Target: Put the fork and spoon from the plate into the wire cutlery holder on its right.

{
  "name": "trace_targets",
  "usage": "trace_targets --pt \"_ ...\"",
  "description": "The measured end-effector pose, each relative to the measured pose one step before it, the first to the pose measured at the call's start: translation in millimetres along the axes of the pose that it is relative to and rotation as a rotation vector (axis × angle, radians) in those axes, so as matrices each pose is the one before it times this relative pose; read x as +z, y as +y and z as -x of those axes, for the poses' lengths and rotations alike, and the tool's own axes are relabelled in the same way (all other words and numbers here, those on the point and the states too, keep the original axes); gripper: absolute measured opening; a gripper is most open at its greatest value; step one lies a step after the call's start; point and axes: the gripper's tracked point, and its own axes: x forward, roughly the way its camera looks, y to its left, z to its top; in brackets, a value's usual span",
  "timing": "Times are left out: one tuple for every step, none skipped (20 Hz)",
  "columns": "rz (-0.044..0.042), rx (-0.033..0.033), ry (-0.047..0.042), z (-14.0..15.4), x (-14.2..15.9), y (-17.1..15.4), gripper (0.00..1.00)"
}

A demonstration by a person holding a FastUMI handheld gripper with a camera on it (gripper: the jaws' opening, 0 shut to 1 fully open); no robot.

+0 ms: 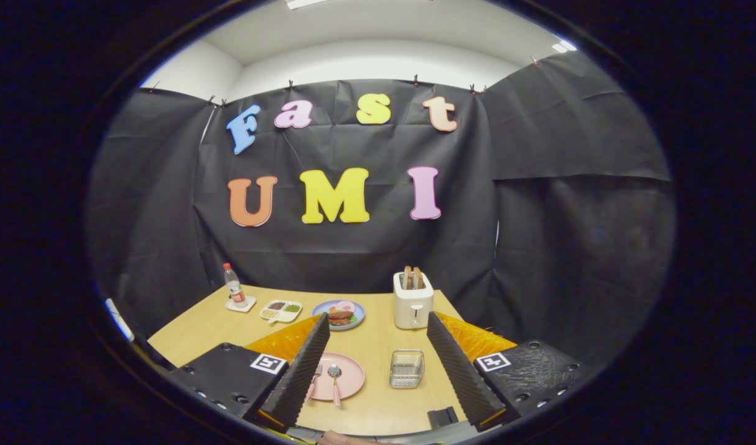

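On plate (347,377), fork (316,376), spoon (335,374), gripper (378,361) spread

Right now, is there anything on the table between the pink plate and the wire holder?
No. In the claw view, only bare table lies between the plate and the holder. The open claw hangs above them.

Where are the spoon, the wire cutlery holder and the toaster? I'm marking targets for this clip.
spoon (334,372): gripper view, on its bowl, on the pink plate.
wire cutlery holder (407,369): gripper view, on its front mesh wall.
toaster (412,306): gripper view, on its white front face.
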Motion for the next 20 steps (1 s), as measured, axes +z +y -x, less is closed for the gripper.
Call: trace_targets --pt "-0.00561 -0.00213 0.01899 -4.58 -7.53 5.05 0.95" --pt "-0.00352 -0.00676 0.02124 -6.17 -7.76 4.91 0.95" --pt "-0.00634 -0.00910 0.02377 -6.79 -8.98 4.28 0.95" --pt "-0.00260 -0.00040 0.01914 -6.06 -8.78 5.27 0.95" --pt "0.00501 -0.00419 0.02440 -7.61 -11.10 5.13 0.95" --pt "0.00947 0.00346 0.02342 -9.08 -11.79 4.86 0.95" --pt "0.02046 -0.00127 0.01896 -10.10 -11.26 4.46 0.95" --pt "0.02632 -0.00120 0.02326 -10.43 -10.39 1.69 0.95" --pt "0.02204 0.00906 0.02806 -10.92 -11.15 3.25 0.95" --pt "0.01404 0.01755 0.02951 -10.59 -12.38 3.47 0.95" --pt "0.01264 0.02152 0.03164 -10.66 -10.62 3.91 0.95" --pt "0.01515 0.02343 0.03334 -10.64 -10.90 3.12 0.95" --pt "0.02048 0.02337 0.03446 -10.78 -9.94 3.14 0.95" --pt "0.01908 0.02187 0.03008 -9.61 -9.02 2.19 0.95" --pt "0.01289 0.02337 0.02723 -11.03 -7.90 2.39 0.95" --pt "0.00903 0.01784 0.02716 -11.21 -7.62 2.15 0.94" --pt "0.00482 0.01805 0.02358 -12.06 -6.60 2.72 0.94" --pt "0.00694 0.01607 0.02626 -10.35 -7.55 1.96 0.94" --pt "0.00942 0.00872 0.02523 -9.25 -7.94 2.18 0.92" --pt "0.00862 0.00795 0.02396 -9.77 -8.17 1.63 0.90"
